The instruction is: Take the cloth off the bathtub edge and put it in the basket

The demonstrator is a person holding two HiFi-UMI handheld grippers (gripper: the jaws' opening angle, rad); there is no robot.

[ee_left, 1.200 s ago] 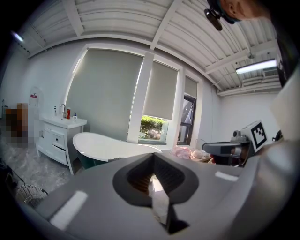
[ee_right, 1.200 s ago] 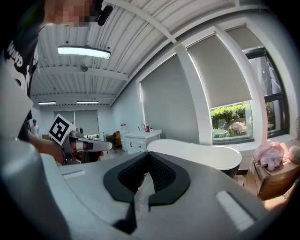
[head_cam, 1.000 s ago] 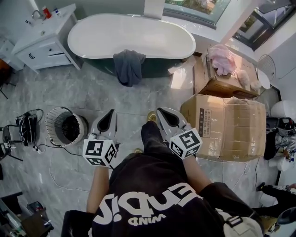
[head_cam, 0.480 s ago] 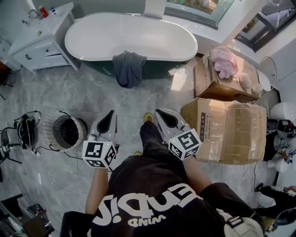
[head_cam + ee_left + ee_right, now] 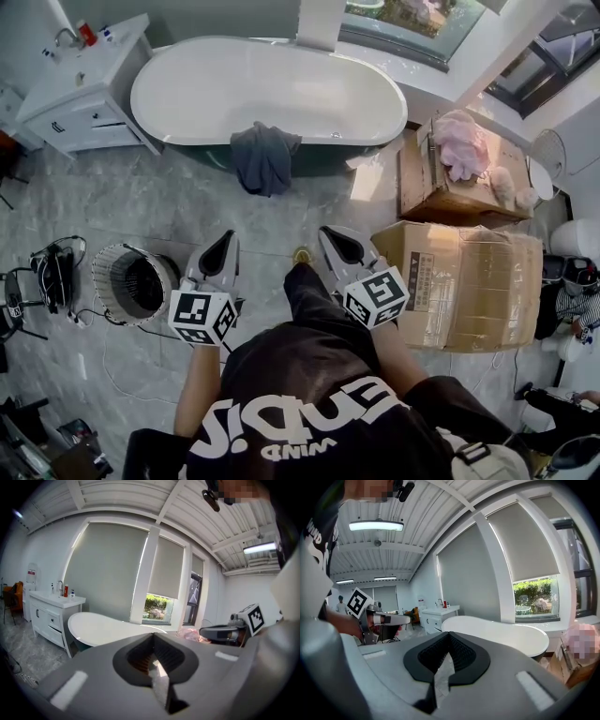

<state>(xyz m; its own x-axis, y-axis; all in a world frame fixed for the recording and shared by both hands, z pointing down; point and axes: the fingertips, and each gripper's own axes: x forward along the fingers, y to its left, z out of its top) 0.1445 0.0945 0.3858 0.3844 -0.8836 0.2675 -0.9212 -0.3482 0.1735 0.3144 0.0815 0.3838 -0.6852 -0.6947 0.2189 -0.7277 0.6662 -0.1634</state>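
Head view: cloth (image 5: 265, 155) hangs down bathtub (image 5: 187, 131) near edge, well ahead of left gripper (image 5: 225, 240) and right gripper (image 5: 331, 234); left looks nearer; both jaws pressed together, empty; basket (image 5: 105, 265) beside left gripper

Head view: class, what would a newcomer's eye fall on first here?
The large white bathtub at the top, with a dark grey cloth draped over its near edge. Below, the left gripper and right gripper are shut and empty, the wire basket on the floor left of them.
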